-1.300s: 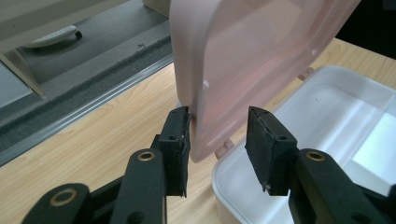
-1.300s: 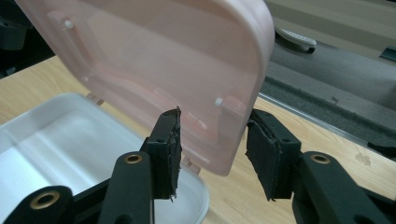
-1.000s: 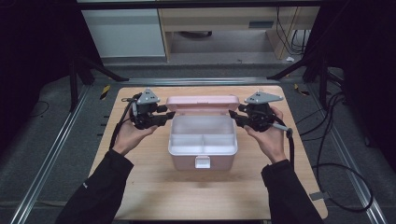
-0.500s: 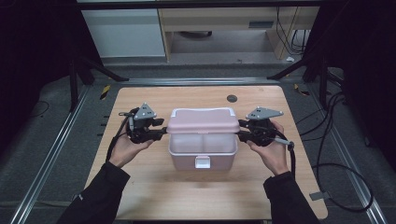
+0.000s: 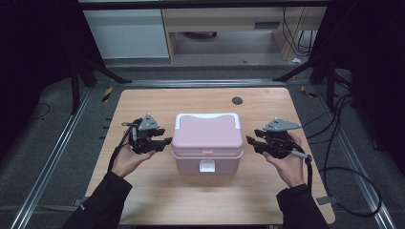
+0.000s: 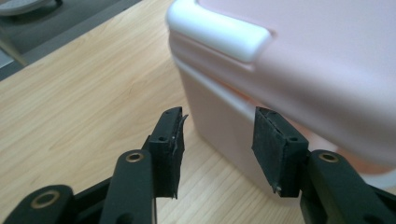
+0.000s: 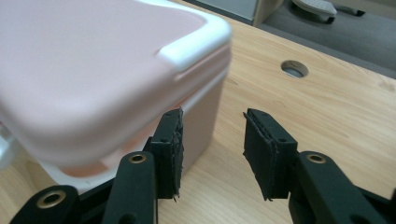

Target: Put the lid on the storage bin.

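Observation:
A pink box point(image 5: 206, 138) with white corner trim stands in the middle of the wooden table point(image 5: 143, 102), its lid down and a white latch point(image 5: 207, 166) at its front. My left gripper point(image 5: 166, 136) is just off the box's left side, pointing at it. Its jaws have just been opening, and in the left gripper view the gripper point(image 6: 217, 140) has nothing between its pads, with the box point(image 6: 303, 70) a little beyond. My right gripper point(image 5: 249, 141) mirrors it at the right side. There the gripper point(image 7: 212, 140) is open and empty beside the box wall point(image 7: 84, 70).
A round cable hole point(image 5: 237, 100) lies in the tabletop behind the box and is seen again point(image 7: 294, 69) past the right jaws. Cables trail off the table's right edge. Metal rails run along both sides of the table.
The box lid, open a second ago, has come down onto the box. Both grippers have sunk and drawn toward the near side, ending beside the box's left and right walls.

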